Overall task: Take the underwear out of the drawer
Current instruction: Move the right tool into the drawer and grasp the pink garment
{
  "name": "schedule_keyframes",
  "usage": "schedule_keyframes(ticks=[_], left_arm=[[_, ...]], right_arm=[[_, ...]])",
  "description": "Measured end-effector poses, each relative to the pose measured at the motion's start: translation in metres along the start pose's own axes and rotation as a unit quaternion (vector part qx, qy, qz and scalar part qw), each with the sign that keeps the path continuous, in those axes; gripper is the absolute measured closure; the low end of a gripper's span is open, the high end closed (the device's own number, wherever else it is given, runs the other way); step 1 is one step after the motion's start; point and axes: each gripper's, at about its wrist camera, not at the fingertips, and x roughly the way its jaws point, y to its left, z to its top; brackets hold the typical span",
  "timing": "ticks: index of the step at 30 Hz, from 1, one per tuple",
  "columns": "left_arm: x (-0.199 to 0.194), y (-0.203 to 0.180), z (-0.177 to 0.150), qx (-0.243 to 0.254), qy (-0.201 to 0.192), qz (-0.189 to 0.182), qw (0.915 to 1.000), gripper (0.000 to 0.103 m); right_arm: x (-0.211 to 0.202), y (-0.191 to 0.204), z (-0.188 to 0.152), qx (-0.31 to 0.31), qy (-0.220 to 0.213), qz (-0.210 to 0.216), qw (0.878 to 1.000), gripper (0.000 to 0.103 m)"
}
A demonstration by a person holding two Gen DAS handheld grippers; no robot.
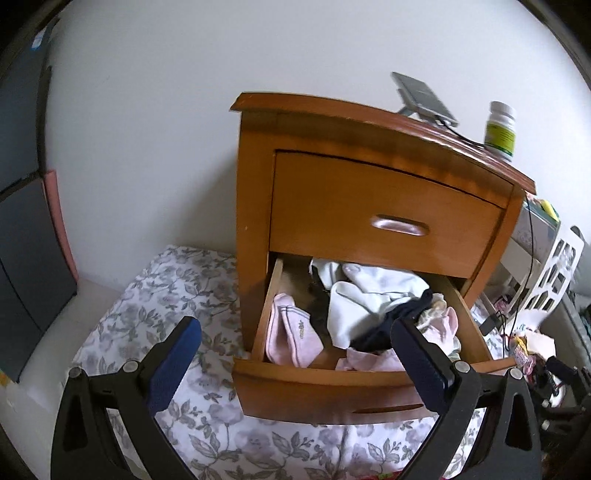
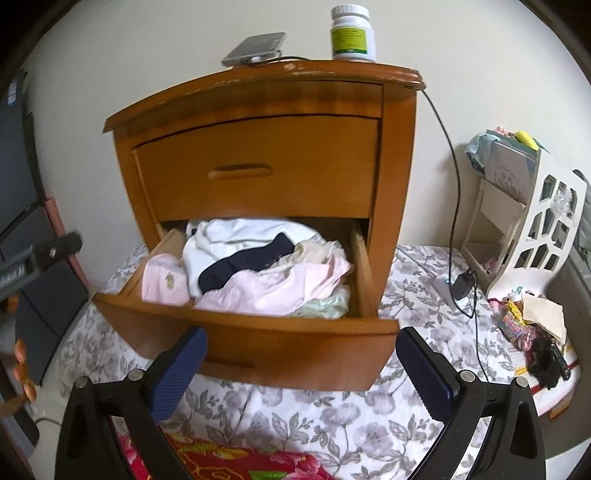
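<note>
My left tongs point(image 1: 295, 354) and right tongs point(image 2: 301, 363) both hang spread apart and empty before a wooden nightstand point(image 2: 258, 96) standing on a floral bedsheet point(image 2: 332, 417). Its lower drawer point(image 2: 258, 343) is pulled out, heaped with underwear point(image 2: 258, 266) in white, pink and navy. A pill bottle point(image 2: 352, 33) tops the nightstand.
</note>
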Motion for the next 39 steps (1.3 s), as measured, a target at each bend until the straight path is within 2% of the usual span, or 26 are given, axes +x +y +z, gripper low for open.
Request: schedule_keyframes(ticks=[5, 11, 19, 27, 31, 39], left_arm=[[0.011, 0.008, -0.003, -0.011, 0.011, -0.005, 0.9999, 0.000], [0.025, 0.013, -0.004, -0.011, 0.023, -0.018, 0.9995, 0.000], [0.039, 0.013, -0.005, 0.002, 0.028, -0.035, 0.9990, 0.000], [0.048, 0.007, -0.005, 0.034, 0.033, -0.040, 0.9981, 0.000], [0.052, 0.005, -0.005, 0.041, 0.035, -0.046, 0.9975, 0.000], [0.061, 0.003, -0.008, 0.052, 0.048, -0.051, 0.9962, 0.000]], right_arm=[[0.013, -0.001, 0.016, -0.004, 0.008, 0.005, 1.000, 0.000], [0.046, 0.006, 0.034, -0.021, 0.047, 0.029, 0.998, 0.002], [0.095, 0.021, 0.043, -0.043, 0.115, 0.053, 0.991, 0.017], [0.135, 0.026, 0.047, -0.055, 0.167, 0.057, 0.983, 0.020], [0.150, 0.026, 0.048, -0.057, 0.193, 0.069, 0.977, 0.029], [0.155, 0.031, 0.051, -0.072, 0.202, 0.078, 0.974, 0.038]])
